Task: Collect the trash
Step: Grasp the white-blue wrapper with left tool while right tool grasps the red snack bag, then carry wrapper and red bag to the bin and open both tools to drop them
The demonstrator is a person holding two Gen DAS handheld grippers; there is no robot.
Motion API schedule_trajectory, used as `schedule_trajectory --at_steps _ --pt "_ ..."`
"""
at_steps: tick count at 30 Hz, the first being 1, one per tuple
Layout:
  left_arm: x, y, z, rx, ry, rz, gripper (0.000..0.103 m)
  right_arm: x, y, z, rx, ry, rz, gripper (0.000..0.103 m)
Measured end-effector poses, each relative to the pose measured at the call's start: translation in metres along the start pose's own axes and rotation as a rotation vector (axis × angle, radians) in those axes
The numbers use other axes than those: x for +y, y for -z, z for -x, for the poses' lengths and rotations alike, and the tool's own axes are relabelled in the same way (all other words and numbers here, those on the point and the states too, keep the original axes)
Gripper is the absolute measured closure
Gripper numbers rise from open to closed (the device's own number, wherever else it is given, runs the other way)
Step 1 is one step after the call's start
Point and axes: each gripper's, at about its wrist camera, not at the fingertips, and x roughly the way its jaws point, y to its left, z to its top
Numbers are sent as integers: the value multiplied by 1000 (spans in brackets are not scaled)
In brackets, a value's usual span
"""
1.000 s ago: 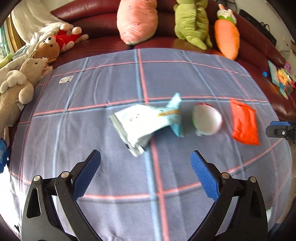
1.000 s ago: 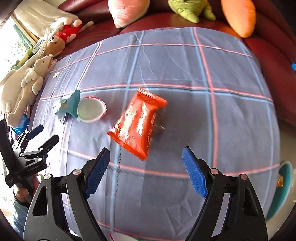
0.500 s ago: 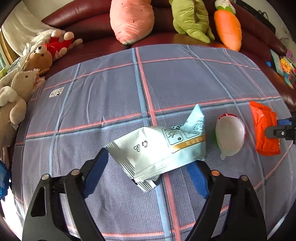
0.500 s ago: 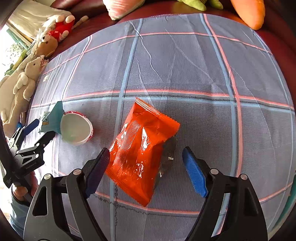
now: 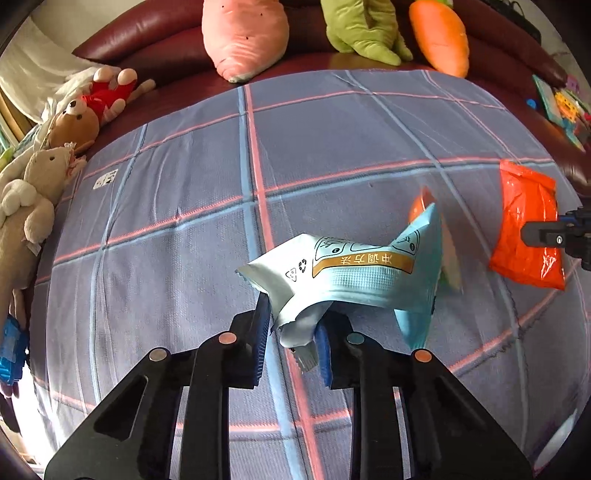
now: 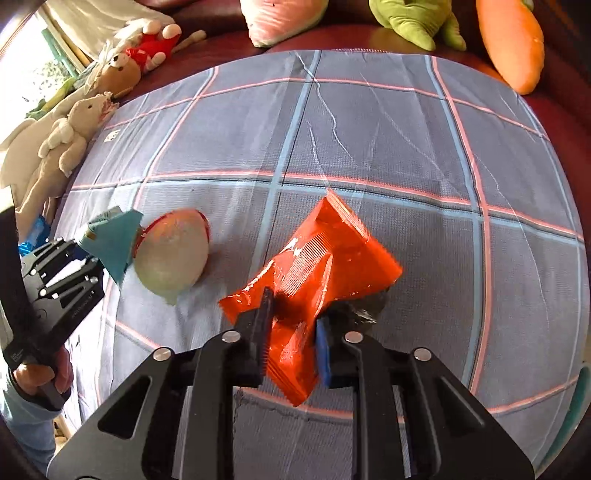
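The left claw [image 5: 291,328] is clenched on the crumpled end of a light blue wrapper [image 5: 354,273] — the rest of the wrapper sticks out to the right above the checked blanket [image 5: 166,229]. The right claw [image 6: 293,338] is squeezed tight on an orange snack bag [image 6: 321,266], pinching its lower part. Between the two lies a round white cup lid [image 6: 171,254] with a red rim, on the blanket just beside the blue wrapper. Stuffed toys — a brown teddy bear [image 5: 75,123], a pink cushion [image 5: 245,35], a plush carrot [image 5: 441,35] — sit along the dark red sofa [image 5: 147,40] behind.
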Motion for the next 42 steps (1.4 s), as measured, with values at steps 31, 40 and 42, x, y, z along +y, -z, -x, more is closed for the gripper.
schedule_trajectory --at_steps 31,40,42 --pt "-204 23 104 -37 300 -140 80 -113 138 163 -189 -8 -212 96" --pt "-313 5 110 -11 373 -268 80 -216 195 209 -272 38 -390 96" --pt "-336 1 111 -6 386 -298 80 -244 212 220 -293 55 -439 96"
